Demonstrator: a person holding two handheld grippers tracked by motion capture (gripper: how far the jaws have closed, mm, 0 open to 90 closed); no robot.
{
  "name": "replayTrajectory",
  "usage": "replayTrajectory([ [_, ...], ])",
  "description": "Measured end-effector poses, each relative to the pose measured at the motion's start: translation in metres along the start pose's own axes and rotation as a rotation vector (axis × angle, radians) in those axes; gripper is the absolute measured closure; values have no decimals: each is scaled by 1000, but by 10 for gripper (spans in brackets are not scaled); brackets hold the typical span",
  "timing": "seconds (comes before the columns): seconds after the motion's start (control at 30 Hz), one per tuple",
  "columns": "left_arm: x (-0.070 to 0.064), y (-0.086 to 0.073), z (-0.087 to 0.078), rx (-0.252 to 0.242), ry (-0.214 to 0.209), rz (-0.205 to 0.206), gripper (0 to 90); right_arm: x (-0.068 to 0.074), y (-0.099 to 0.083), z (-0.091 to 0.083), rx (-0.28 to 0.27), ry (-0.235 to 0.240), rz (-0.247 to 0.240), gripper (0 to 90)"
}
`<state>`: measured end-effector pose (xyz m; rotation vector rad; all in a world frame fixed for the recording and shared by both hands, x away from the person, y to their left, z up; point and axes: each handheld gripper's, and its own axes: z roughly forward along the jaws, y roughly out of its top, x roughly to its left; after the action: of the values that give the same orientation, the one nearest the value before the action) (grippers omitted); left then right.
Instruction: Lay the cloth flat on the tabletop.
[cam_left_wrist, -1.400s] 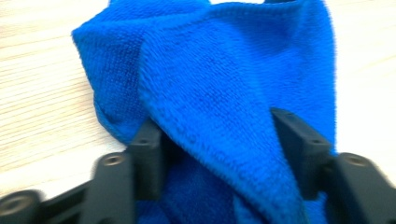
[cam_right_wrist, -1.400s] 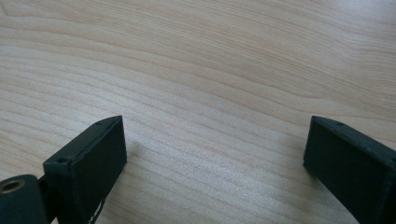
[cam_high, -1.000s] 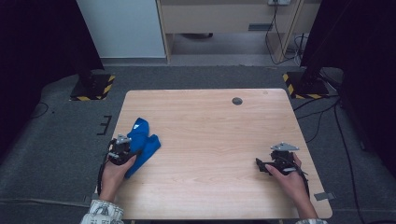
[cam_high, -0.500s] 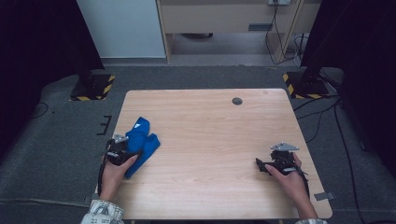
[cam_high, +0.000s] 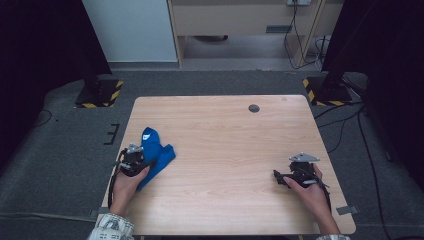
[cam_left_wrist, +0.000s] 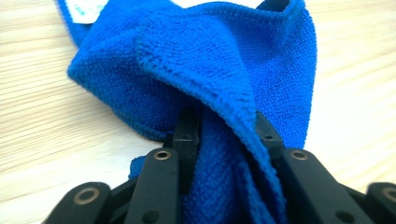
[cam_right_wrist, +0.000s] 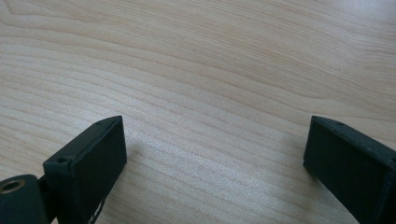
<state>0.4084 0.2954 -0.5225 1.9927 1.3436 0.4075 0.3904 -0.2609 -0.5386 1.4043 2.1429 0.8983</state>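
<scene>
A blue microfibre cloth (cam_high: 155, 152) lies bunched near the left edge of the wooden table (cam_high: 230, 140). My left gripper (cam_high: 142, 162) is shut on it. In the left gripper view a fold of the cloth (cam_left_wrist: 224, 74) is pinched between the two black jaws, and a white label (cam_left_wrist: 86, 10) shows at its far corner. My right gripper (cam_high: 278, 176) rests low over the table near the front right. Its jaws stand wide apart in the right gripper view (cam_right_wrist: 215, 140), with bare wood between them.
A small dark round grommet (cam_high: 254, 108) sits in the table near its far edge. Black stands with yellow-striped bases (cam_high: 100, 92) flank the table on the grey floor. A cabinet (cam_high: 240, 20) stands beyond it.
</scene>
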Motion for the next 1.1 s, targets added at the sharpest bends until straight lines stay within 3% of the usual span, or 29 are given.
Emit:
replayTrajectory([
  [0.1, -12, 3, 4, 5, -35, 17, 698, 0, 0, 0, 0, 0, -1, 60],
  [0.2, -41, 9, 14, 19, -93, 72, 699, 0, 0, 0, 0, 0, -1, 60],
  [0.23, -41, 9, 14, 19, -93, 72, 698, 0, 0, 0, 0, 0, -1, 60],
  [0.3, -58, 13, 20, 28, -116, 106, 697, 0, 0, 0, 0, 0, 0, 60],
  [0.33, -74, 16, 24, 37, -126, 150, 697, 0, 0, 0, 0, 0, -1, 60],
  [0.47, -98, 24, 33, 51, -154, 212, 697, 0, 0, 0, 0, 1, -1, 60],
  [0.53, -103, 26, 36, 50, -164, 220, 699, 0, 0, 0, -2, 5, -2, 60],
  [0.67, -132, 38, 45, 25, -216, 263, 701, 0, 1, 1, -4, 4, 0, 60],
  [0.7, -132, 38, 45, 25, -216, 263, 702, 0, 1, 1, -4, 4, 0, 60],
  [0.73, -145, 43, 46, 9, -244, 278, 702, 0, 1, 1, -5, 9, -7, 76],
  [0.77, -145, 43, 46, 9, -244, 278, 702, 0, 1, 0, -7, 11, -11, 81],
  [0.8, -157, 49, 45, -8, -266, 308, 703, 0, 0, 0, -9, 16, -14, 88],
  [0.87, -169, 52, 45, -12, -290, 327, 704, 0, 0, 0, -10, 19, -18, 106],
  [0.93, -182, 52, 49, -6, -310, 349, 704, 2, 1, -1, -14, 19, -18, 140],
  [0.97, -182, 52, 49, -6, -310, 349, 704, 2, 1, -1, -14, 19, -18, 140],
  [1.0, -194, 50, 56, 10, -323, 381, 704, 3, 2, 0, -18, 28, -26, 162],
  [1.1, -202, 48, 63, 23, -344, 379, 702, 5, 3, 0, -16, 33, -28, 190],
])
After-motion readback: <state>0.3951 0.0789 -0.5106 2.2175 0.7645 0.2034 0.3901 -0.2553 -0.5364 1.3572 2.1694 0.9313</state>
